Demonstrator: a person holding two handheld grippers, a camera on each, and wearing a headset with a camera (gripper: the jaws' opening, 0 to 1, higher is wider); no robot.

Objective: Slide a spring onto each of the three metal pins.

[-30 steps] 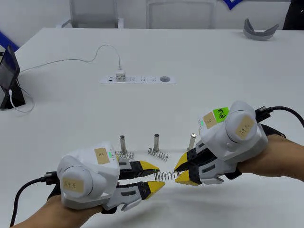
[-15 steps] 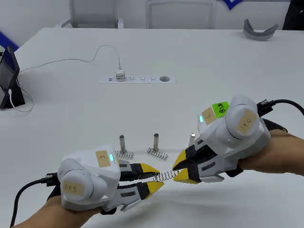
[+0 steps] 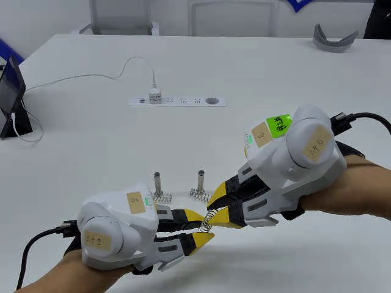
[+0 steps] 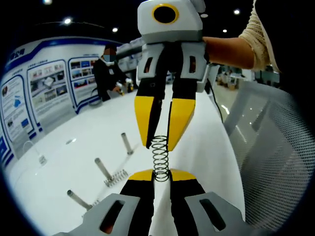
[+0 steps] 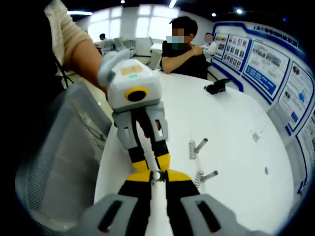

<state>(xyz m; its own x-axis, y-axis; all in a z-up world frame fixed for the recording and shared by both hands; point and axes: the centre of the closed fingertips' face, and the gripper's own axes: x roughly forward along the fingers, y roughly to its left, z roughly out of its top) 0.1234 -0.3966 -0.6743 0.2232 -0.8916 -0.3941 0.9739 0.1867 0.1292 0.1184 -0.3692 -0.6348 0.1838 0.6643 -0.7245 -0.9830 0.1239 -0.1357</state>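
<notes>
Nearest you, your left hand (image 3: 82, 278) grips the left claw (image 3: 203, 226) from behind. Its white body lies low and almost level over the worktop (image 3: 91, 152), with the yellow-tipped jaws pointing right and a little away and a black cable (image 3: 30, 256) trailing off its back. Those jaws are pressed in on one end of a spring (image 3: 208, 218); in the left gripper view the coil stands straight up out of the yellow tips. Your right hand (image 3: 360, 195) holds the right claw (image 3: 214, 209) in from the right, higher and tilted down towards the left, so the two sets of tips meet almost nose to nose. Its jaws pinch the other end of the same spring, which shows end-on in the right gripper view as a small ring between the yellow tips. The spring is a thin bare-metal coil, clear of the worktop, bridging the short gap between the claws with a slight bend in the head view. Just beyond, two metal pins (image 3: 157, 182) stand upright, each with a loose spring (image 3: 161, 198) lying beside its foot; the left gripper view shows three pins in a row. Farther out lies a white power strip (image 3: 177, 102) with a charger (image 3: 155, 96) plugged in and a white cable (image 3: 79, 78) curling left. A dark screen (image 3: 9, 91) stands at the far left edge, and a grey curved band (image 3: 333, 39) lies at the far right.
</notes>
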